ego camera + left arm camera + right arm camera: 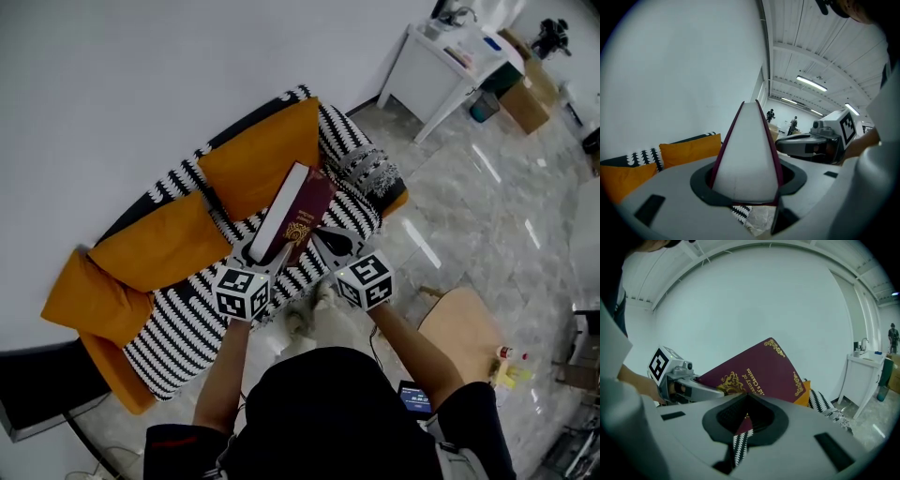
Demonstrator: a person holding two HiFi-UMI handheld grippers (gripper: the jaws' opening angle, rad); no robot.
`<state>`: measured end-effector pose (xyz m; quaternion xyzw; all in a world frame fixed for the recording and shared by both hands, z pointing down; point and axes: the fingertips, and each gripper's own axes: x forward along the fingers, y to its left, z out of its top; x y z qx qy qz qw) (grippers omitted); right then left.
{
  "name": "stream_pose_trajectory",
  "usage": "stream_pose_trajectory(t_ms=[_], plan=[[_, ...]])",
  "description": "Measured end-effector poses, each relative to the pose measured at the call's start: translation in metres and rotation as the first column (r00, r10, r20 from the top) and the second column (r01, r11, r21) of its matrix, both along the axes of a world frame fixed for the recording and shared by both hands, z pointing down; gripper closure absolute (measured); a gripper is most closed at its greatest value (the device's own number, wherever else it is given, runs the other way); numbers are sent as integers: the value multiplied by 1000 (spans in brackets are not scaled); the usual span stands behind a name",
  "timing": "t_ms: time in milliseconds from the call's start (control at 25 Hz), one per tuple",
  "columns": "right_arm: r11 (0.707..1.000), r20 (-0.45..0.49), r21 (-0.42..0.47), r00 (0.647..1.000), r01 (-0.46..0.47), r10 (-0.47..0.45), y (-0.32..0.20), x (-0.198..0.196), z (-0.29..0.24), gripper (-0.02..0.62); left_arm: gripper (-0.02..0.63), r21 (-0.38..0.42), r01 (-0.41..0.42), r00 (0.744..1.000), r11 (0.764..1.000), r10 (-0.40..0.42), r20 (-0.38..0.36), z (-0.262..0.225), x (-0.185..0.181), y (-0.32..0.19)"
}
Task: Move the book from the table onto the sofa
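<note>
One head camera and two claw cameras, all sharing the book (298,214)
The head camera looked steeply down from above at the sofa (178,328). Each claw camera looked along its own jaws, very close: the left claw (258,251) faced the page edge, the right claw (330,242) the cover, each catching the other.

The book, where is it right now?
Head view, centre: the book is held by the left gripper and right gripper above the striped sofa.
</note>
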<state>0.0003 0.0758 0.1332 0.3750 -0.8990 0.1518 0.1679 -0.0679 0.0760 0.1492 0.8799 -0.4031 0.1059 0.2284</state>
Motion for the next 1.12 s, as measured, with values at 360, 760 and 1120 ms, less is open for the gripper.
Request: stream_pose_trajectory(t_ms=[360, 760, 1120], plan=[[999, -9, -49, 1000, 6, -6, -26, -1, 26, 578, 370, -57, 18, 1000, 998, -18, 3, 35, -6, -21], [994, -52, -106, 999, -9, 4, -56, 18, 80, 578, 368, -79, 13, 1000, 997, -11, 23, 85, 4, -46], [986, -50, -168, 999, -13, 5, -73, 28, 135, 578, 368, -158, 40, 999, 987, -40, 0, 142, 17, -63]])
